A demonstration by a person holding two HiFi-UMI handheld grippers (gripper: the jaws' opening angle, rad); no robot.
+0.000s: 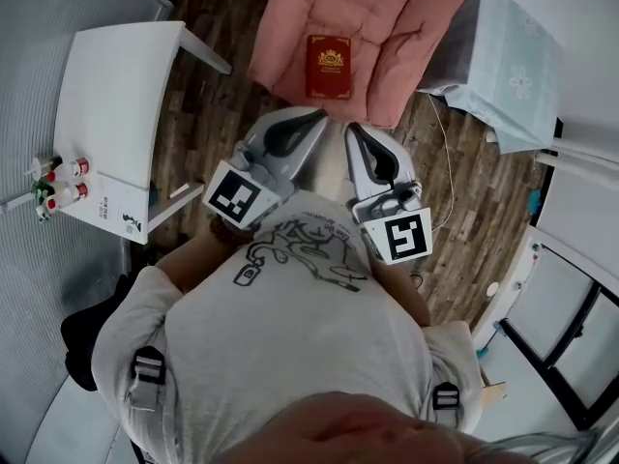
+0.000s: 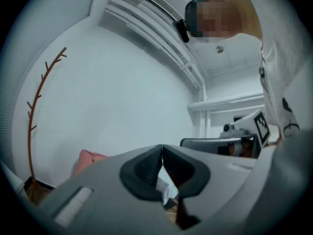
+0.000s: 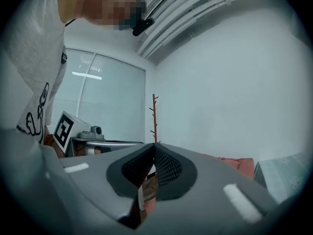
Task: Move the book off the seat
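Head view: red book (image 1: 328, 66) lies upper centre on pink seat (image 1: 406, 27), above both closed, empty claws, left claw (image 1: 308, 117) and right claw (image 1: 354, 131), about equally near.

The person wears a pale grey, short-sleeved T-shirt (image 1: 290, 346) with a black line drawing (image 1: 300, 249) printed on the chest. Dark straps run over it at each side, each with a grey buckle (image 1: 148, 365). A small black camera (image 2: 181, 29) is mounted at the head. The left gripper (image 1: 317, 114) and right gripper (image 1: 351, 130) have smooth light grey shells that taper to a point, with dark recessed pads (image 2: 146, 173) set into the jaws. On the right one these pads have a fine mesh texture. Each gripper carries a white cube (image 1: 237, 193) bearing black square markers, and each shell has a short pale strip (image 3: 242, 202).
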